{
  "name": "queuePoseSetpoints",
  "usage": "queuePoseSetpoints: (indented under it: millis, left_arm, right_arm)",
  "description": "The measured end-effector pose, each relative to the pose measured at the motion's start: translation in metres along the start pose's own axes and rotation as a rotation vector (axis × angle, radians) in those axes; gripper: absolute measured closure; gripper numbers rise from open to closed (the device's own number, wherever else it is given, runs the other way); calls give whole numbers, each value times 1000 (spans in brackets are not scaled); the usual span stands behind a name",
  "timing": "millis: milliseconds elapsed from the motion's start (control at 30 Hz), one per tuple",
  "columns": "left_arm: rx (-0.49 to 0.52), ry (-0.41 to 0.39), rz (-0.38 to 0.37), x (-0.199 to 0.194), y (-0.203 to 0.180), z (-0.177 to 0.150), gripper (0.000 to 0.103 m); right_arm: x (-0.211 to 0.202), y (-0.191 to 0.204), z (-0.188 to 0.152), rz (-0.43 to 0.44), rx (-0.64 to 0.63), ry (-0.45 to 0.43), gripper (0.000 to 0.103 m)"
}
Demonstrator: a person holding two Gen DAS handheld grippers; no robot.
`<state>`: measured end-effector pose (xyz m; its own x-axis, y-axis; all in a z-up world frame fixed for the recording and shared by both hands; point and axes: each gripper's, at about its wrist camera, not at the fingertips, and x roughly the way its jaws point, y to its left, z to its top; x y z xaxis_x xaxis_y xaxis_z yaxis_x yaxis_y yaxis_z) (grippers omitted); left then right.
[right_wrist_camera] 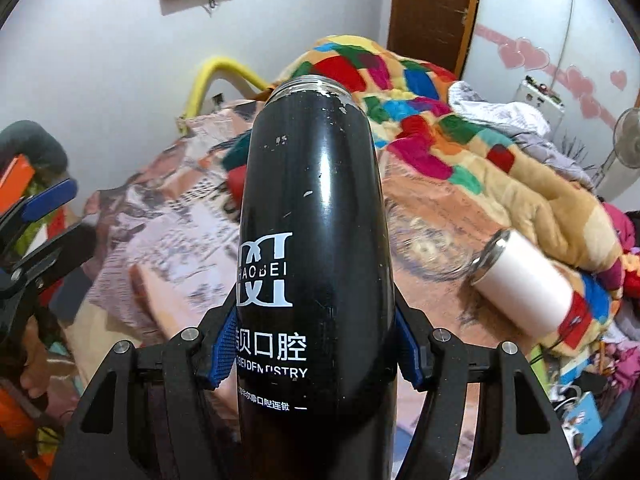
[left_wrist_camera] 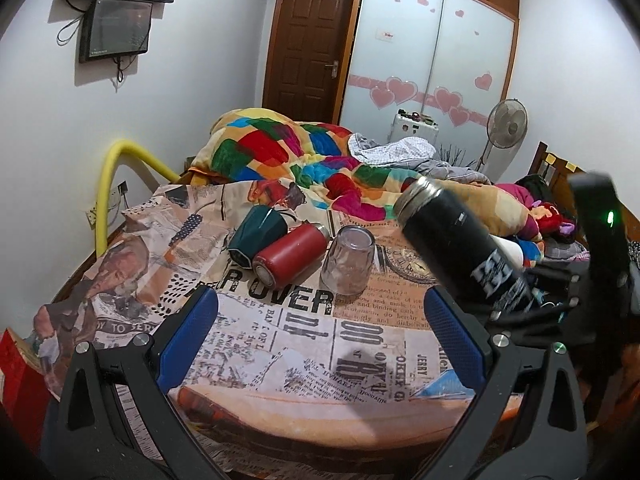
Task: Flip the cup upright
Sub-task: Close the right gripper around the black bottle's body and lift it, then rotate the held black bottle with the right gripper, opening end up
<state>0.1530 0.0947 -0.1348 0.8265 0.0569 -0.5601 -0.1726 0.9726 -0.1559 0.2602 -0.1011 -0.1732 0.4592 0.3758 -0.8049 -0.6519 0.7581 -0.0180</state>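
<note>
My right gripper (right_wrist_camera: 314, 346) is shut on a black flask cup (right_wrist_camera: 312, 216) with white lettering and a steel rim, held above the bed with its open mouth pointing away and up. In the left wrist view the black cup (left_wrist_camera: 452, 240) hangs tilted at the right, mouth to the upper left. My left gripper (left_wrist_camera: 320, 332) is open and empty over the newspaper-print sheet (left_wrist_camera: 280, 344). On the sheet lie a clear glass (left_wrist_camera: 349, 260) upside down, a red flask (left_wrist_camera: 290, 254) on its side and a dark green cup (left_wrist_camera: 258, 236) on its side.
A white flask (right_wrist_camera: 524, 276) lies on its side at the right of the bed. A colourful patchwork blanket (left_wrist_camera: 304, 152) is heaped behind the cups. A yellow padded rail (left_wrist_camera: 108, 184) stands at the left. A fan (left_wrist_camera: 506, 120), wardrobe and door stand beyond the bed.
</note>
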Motion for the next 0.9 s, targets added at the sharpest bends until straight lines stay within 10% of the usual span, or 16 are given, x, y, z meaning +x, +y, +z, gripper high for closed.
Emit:
queuePoseSetpoints:
  millis: [433,900]
  left_arm:
    - [-20,53,13,15,13,-16,0]
    - [-5,68,62,31,12,-24,0]
  right_arm:
    - [103,20,-35,71,2,188,41]
    - [129,20,-44,36,3,235,41]
